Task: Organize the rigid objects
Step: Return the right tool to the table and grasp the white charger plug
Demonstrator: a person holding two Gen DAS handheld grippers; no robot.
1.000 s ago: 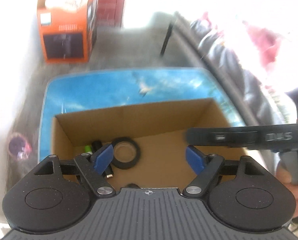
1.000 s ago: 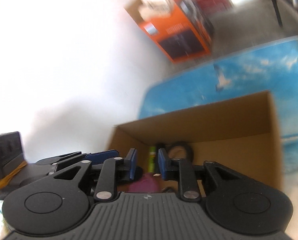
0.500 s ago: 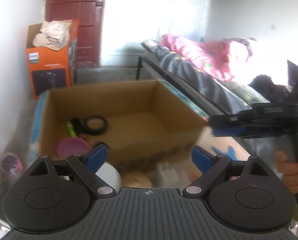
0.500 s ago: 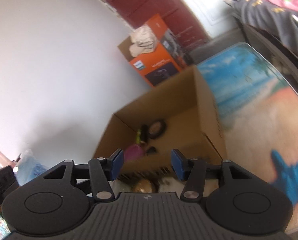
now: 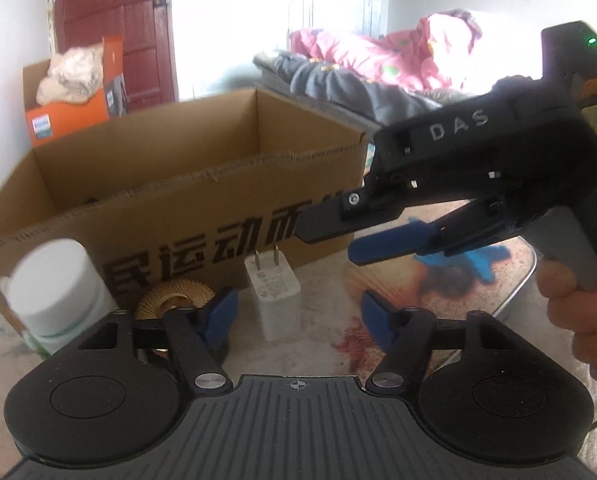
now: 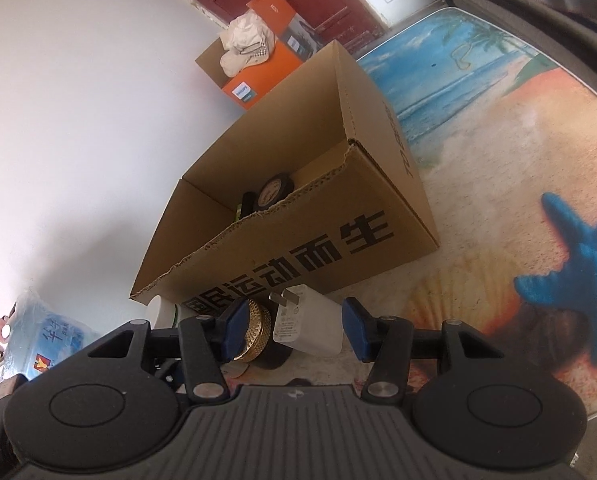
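Note:
A brown cardboard box [image 5: 202, 216] with black printed characters stands on the beach-print mat; in the right wrist view [image 6: 298, 248] a black tape roll [image 6: 273, 192] lies inside it. In front of the box stand a white charger plug [image 5: 274, 292], a gold ribbed ring [image 5: 174, 300] and a white jar [image 5: 54, 284]. My left gripper [image 5: 296, 316] is open and empty, just in front of the charger. My right gripper [image 6: 292, 326] is open, its jaws either side of the charger [image 6: 308, 326], not touching it. The right gripper also shows in the left wrist view [image 5: 382, 240].
An orange box [image 5: 70, 116] with cloth on top stands by the red door behind. A bed with pink and grey bedding [image 5: 378, 68] runs along the right. A blue starfish print [image 6: 574, 268] marks the mat. A blue-labelled bag [image 6: 46, 336] lies at the left.
Both grippers have pulled back out of the box and dropped low in front of it. The right gripper's jaws have opened wider; the charger, ring and jar have come into view.

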